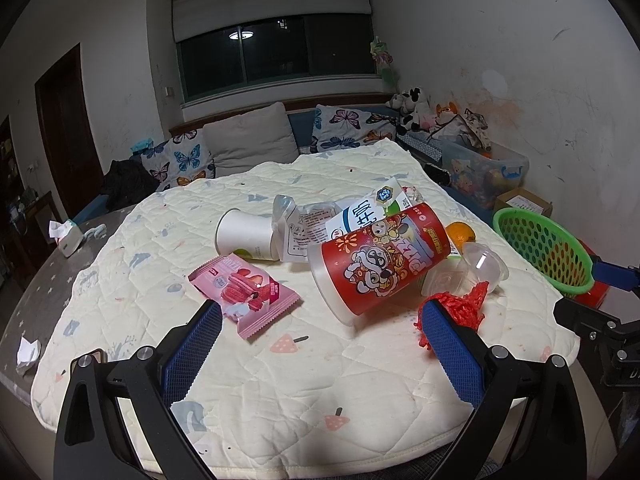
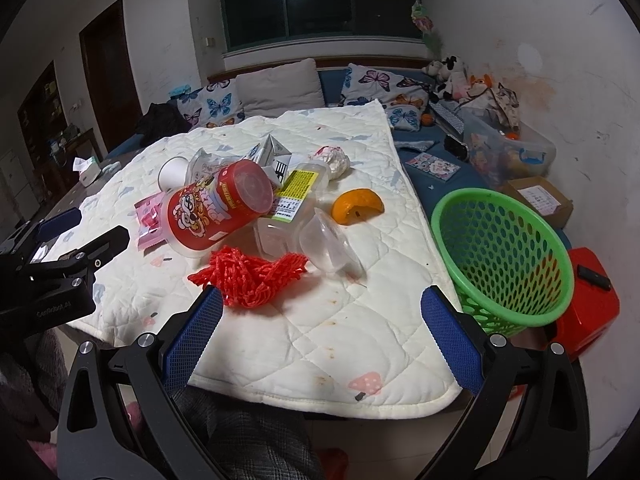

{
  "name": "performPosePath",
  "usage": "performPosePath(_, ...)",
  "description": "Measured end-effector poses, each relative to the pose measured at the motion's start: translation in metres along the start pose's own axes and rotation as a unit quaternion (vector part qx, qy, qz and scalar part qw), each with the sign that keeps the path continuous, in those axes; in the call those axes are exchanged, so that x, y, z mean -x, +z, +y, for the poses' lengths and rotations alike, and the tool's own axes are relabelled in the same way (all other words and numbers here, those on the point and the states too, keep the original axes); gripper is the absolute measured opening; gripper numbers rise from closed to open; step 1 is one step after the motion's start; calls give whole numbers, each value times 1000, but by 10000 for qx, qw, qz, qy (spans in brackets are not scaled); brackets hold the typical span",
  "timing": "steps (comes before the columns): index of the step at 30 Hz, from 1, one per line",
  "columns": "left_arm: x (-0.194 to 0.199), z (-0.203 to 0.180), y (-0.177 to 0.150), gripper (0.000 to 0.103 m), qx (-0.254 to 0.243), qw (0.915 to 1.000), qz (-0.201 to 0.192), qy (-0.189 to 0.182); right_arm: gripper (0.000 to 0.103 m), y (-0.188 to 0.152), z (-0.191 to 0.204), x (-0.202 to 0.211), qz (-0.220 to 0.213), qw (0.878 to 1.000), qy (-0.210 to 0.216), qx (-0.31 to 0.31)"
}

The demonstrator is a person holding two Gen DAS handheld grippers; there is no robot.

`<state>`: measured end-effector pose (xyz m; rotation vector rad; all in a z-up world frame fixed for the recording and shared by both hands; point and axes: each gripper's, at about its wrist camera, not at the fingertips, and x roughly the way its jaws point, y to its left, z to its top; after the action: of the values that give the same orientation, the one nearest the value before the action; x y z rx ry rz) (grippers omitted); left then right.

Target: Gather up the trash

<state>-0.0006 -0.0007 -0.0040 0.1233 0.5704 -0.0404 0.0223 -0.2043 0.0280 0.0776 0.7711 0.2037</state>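
Observation:
Trash lies on a quilted white mat [image 1: 280,380] [image 2: 340,340]: a red cartoon-printed tub [image 1: 380,256] [image 2: 218,208] on its side, a pink snack packet [image 1: 244,292] [image 2: 148,220], a white paper cup [image 1: 244,234] [image 2: 172,172], a red mesh net [image 1: 464,304] [image 2: 252,276], clear plastic cups [image 1: 480,268] [image 2: 328,248], an orange peel [image 1: 460,234] [image 2: 358,206] and a milk carton [image 1: 368,212] [image 2: 276,156]. A green basket [image 1: 544,248] [image 2: 504,252] stands off the mat's right edge. My left gripper [image 1: 320,320] is open near the packet and tub. My right gripper [image 2: 322,308] is open just short of the net.
A sofa with butterfly cushions [image 1: 176,160] [image 2: 212,106] runs behind the mat. Plush toys and a clear storage bin [image 1: 484,168] [image 2: 508,148] sit at the right, beside a cardboard box [image 2: 538,200]. A red stool [image 2: 588,304] stands by the basket. A tissue box [image 1: 68,238] lies left.

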Motion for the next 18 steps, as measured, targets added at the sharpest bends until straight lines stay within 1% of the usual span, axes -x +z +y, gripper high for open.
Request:
performPosePath(7,-1,8,5,97,47,10000,-10,32,98,0,2,-1,8,10000,43,0)
performPosePath(18,-2,10,8,97,43,10000,-8,70,98,0,2,-4,28,9999,112,11)
